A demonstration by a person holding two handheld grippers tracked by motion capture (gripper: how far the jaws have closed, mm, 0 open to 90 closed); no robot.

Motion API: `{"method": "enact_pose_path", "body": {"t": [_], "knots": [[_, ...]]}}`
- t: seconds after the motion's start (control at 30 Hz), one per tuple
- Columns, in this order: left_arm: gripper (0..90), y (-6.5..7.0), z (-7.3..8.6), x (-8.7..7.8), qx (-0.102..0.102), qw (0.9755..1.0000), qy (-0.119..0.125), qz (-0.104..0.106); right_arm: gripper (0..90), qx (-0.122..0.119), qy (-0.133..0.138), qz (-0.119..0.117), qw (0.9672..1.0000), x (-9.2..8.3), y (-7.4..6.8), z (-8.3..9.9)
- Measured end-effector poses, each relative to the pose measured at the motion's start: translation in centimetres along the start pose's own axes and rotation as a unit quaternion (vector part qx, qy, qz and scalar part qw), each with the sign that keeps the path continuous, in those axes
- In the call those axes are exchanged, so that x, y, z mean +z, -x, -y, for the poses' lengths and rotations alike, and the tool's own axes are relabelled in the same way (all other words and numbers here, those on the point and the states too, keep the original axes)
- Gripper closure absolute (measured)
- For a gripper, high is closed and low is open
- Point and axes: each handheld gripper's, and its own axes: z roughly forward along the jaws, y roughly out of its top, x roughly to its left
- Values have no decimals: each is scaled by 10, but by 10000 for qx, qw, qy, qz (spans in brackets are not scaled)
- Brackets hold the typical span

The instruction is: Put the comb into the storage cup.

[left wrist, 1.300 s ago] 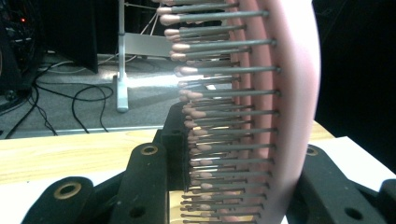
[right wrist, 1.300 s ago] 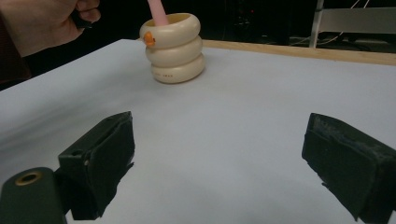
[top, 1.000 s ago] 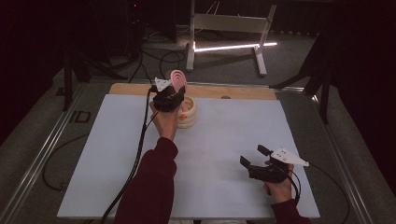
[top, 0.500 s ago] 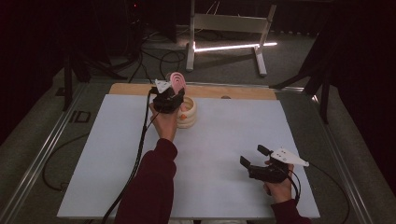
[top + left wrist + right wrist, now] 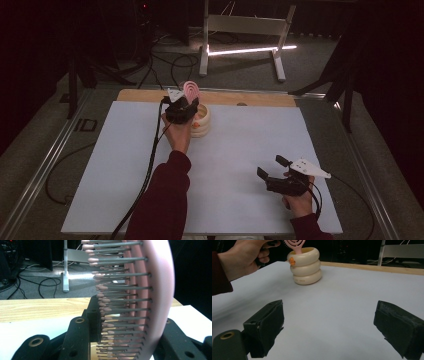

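We see the left hand-held gripper (image 5: 186, 100) pinching a pink hairbrush (image 5: 191, 90) over a cream ringed holder (image 5: 201, 122).

In the upper middle of the high view, just left of centre, the brush stands upright with its head above the holder's rim — in the right gripper view its handle dips into the holder's mouth. The holder sits on the white surface (image 5: 240, 150), near its far edge. In the left gripper view the black jaws clamp the brush from both sides, bristles pointing left. At lower right of the high view, well apart, the right hand-held gripper (image 5: 272, 167) rests low over the surface — jaws spread, nothing between them.
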Motion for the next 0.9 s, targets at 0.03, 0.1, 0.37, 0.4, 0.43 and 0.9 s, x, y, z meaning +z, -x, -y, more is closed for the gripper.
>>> {"method": "enact_pose_path", "body": {"t": [0.03,0.1,0.37,0.4,0.43,0.9], "knots": [[644,0,0,0,-12,10000,0,7,93,1,3,4,10000,0,0,0],[644,-1,1,0,-23,10000,-12,11,93,6,-1,1,10000,0,0,0],[642,0,2,1,-102,9999,-13,89,93,5,2,3,10000,0,0,0],[642,0,2,1,-102,9999,-5,89,93,6,2,3,10000,0,0,0],[641,0,2,1,-100,9999,-2,96,93,6,-1,2,10000,0,0,0],[638,-1,3,1,-125,9998,-43,165,93,-2,-19,-10,10000,1,-1,0]]}}
